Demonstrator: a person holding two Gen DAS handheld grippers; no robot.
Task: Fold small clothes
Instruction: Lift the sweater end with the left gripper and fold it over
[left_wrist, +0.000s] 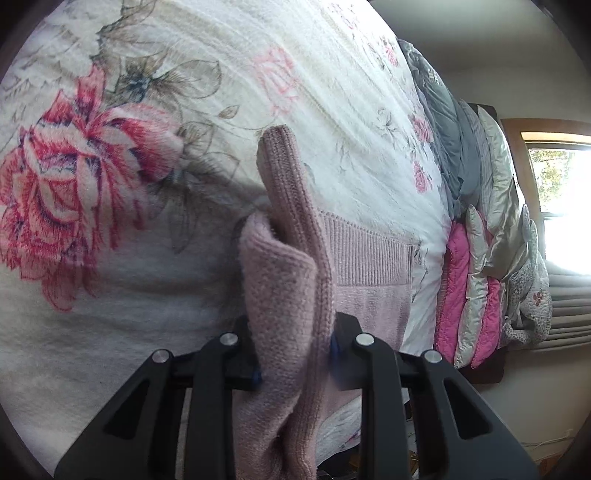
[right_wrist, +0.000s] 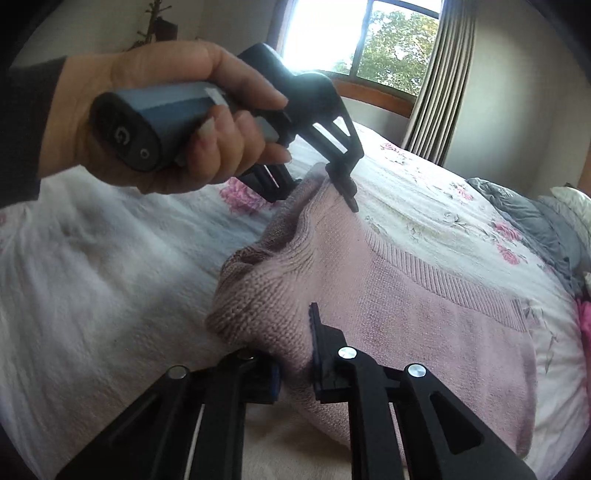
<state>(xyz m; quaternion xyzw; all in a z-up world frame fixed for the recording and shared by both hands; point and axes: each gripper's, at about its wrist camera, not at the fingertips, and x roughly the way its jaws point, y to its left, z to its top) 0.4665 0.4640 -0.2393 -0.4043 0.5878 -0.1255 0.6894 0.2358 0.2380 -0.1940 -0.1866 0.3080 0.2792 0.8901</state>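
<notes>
Right tongs (right_wrist: 295, 363) pinch your pink sweater's (right_wrist: 424, 314) near edge, left tongs (left_wrist: 295, 354) clamp another bunched bit, both lifted off the floral bedspread (right_wrist: 92, 258).

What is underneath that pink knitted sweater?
The pink sweater lies on a white floral bedspread, visible all around it. Whatever sits directly beneath the knit is covered, so I can't tell more.

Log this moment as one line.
left tool: shut on pink knitted sweater | right tool: shut on sweater | floral bedspread
</notes>
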